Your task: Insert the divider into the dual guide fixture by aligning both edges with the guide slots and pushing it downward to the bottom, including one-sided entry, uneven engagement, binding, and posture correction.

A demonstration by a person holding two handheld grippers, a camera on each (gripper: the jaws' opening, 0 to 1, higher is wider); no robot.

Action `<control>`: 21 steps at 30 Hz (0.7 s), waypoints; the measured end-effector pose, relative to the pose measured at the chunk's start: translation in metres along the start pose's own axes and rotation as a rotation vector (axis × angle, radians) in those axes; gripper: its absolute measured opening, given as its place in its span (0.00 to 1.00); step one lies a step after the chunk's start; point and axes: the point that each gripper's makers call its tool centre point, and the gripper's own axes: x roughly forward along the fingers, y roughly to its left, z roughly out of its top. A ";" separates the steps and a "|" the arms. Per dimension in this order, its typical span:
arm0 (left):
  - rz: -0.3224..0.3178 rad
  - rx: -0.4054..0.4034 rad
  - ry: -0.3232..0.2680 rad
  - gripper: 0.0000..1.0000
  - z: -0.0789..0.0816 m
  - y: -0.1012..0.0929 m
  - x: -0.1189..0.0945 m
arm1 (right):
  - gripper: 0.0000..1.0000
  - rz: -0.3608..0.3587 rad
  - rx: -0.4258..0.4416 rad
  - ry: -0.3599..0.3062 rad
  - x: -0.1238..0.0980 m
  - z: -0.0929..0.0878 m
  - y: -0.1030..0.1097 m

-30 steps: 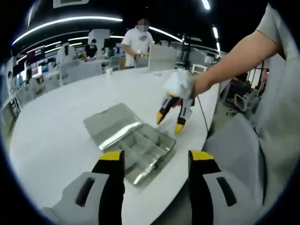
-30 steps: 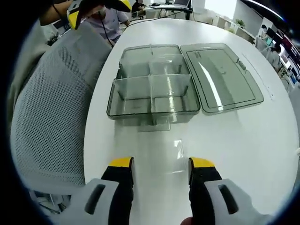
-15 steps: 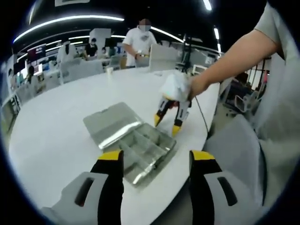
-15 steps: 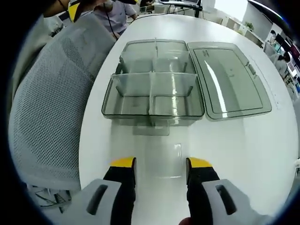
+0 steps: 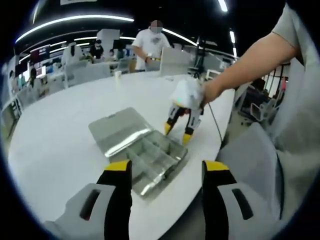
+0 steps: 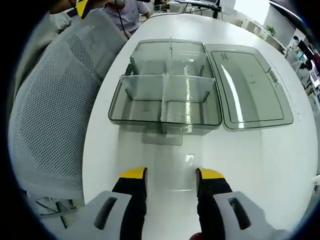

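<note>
While both grippers hover above it, a large white desk point(image 6: 280, 165) carries the work, its curved near edge running beside a grey mesh chair point(image 6: 55, 115). Close to that edge sits the clear compartment box point(image 6: 165, 97), the dual guide fixture, with inner walls splitting it into several cells. Its hinged lid point(image 6: 250, 85) lies opened flat on the desk, joined to the box along one side and extending toward the desk's middle. A small clear divider point(image 6: 172, 172) lies flat on the desk between the box and the near edge, just short of the box's front tab; its outline is faint against the white surface. The right gripper point(image 6: 171, 175) is poised over this divider, yellow-tipped jaws parted and grasping nothing; whether they touch the divider cannot be told. In the left gripper view the left gripper point(image 5: 162, 167) hangs above the near edge, jaws likewise spread and empty, with the box point(image 5: 152, 160) and lid point(image 5: 117, 132) beyond it. There the right gripper point(image 5: 179, 131) points down near the box's far corner. Other people stand beyond the desk's far edge.
</note>
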 end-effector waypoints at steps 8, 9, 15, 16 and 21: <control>0.003 -0.002 0.000 0.55 -0.001 0.001 -0.001 | 0.29 0.008 -0.018 0.008 0.000 0.001 -0.001; 0.003 -0.003 0.000 0.55 -0.001 0.000 -0.001 | 0.29 0.008 -0.019 0.010 0.000 0.001 0.000; 0.004 -0.006 0.002 0.54 -0.003 0.000 -0.001 | 0.28 0.010 -0.020 0.010 0.000 0.001 0.000; 0.003 -0.007 0.003 0.54 -0.003 -0.001 -0.001 | 0.28 0.010 -0.021 0.011 0.000 0.001 0.000; 0.002 -0.009 0.007 0.54 -0.004 -0.002 -0.002 | 0.28 0.010 -0.022 0.013 0.000 0.000 0.000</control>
